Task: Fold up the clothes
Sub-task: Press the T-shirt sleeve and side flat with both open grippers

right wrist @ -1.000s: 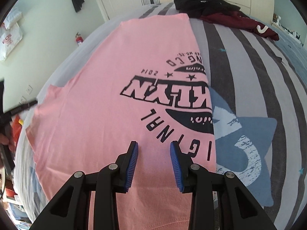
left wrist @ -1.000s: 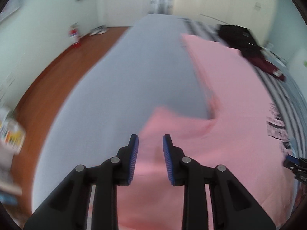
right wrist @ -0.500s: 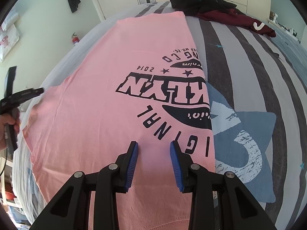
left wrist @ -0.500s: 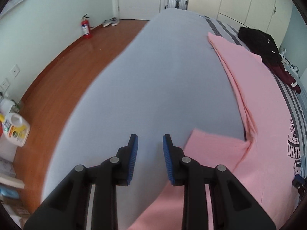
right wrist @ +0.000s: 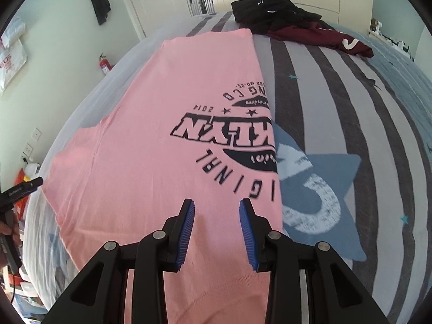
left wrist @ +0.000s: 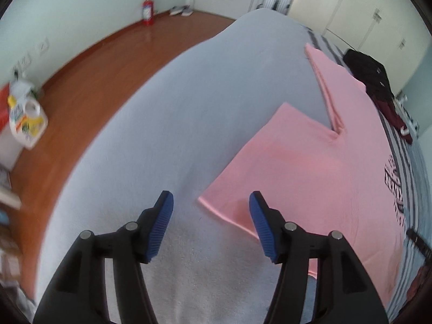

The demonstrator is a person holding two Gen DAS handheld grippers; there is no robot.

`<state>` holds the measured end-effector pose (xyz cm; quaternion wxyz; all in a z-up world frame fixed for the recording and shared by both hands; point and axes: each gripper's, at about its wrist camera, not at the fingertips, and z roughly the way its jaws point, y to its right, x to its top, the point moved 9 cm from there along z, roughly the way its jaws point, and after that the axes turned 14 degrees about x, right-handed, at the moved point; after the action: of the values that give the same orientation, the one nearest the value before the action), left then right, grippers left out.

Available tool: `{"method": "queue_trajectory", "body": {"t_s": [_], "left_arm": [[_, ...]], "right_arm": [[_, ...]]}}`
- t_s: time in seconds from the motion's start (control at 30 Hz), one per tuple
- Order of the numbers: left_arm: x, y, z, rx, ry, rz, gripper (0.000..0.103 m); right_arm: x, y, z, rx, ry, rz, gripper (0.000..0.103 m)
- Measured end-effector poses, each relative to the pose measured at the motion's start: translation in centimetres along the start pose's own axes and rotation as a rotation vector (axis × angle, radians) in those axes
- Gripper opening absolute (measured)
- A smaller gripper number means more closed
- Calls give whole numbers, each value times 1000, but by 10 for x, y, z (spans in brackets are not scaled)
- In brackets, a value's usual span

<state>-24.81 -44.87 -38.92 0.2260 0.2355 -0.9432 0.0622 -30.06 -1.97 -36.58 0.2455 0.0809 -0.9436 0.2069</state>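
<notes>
A pink T-shirt with a black print lies flat on the bed, its right side folded over along a straight edge. Its sleeve spreads onto the grey sheet. My left gripper hovers over the sleeve's near corner; its jaws are opening and the pads press on nothing. In the right wrist view the left gripper shows at the far left with a hand behind it. My right gripper hangs above the shirt's lower middle, jaws apart, holding nothing.
Black clothes and a maroon garment lie at the bed's far end on the striped cover. Left of the bed is wooden floor with a detergent bottle and a fire extinguisher.
The left gripper slid left off the shirt body to the sleeve's outer corner, rolled a little, and its jaws spread wider. The right gripper rose slightly, its jaws unchanged.
</notes>
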Motion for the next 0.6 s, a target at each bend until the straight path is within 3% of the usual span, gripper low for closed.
{"method": "queue_trajectory", "body": {"t_s": [0.13,0.23,0.27,0.3,0.37,0.43,0.47,0.5,0.53,0.6], "left_arm": [[-3,9,14,-37,2,6,67],[-5,17,16,-48,8,30,68],[-5,20,14,-69,9,29,64],[-5,22,12,-84,9,31,50],[-8,26,9,-92,10,45,39],[-11,29,6,-100,8,52,36],[-10,27,6,-104,5,38,29],[-8,23,5,-110,2,21,14],[-5,20,3,-111,0,14,9],[-3,22,1,-101,4,29,7]], "right_arm": [[-10,2,-4,-10,-7,8,31],[-16,1,-5,-11,-7,19,31],[-18,0,-5,-11,-6,21,31],[-19,-1,-6,-11,-5,23,31],[-21,-5,-5,-8,-3,26,31],[-21,-8,-5,-4,-2,27,31],[-20,-9,-5,-2,0,27,31],[-20,-11,-5,-1,1,27,31],[-19,-11,-6,-1,3,28,31],[-18,-9,-7,-3,7,32,31]]}}
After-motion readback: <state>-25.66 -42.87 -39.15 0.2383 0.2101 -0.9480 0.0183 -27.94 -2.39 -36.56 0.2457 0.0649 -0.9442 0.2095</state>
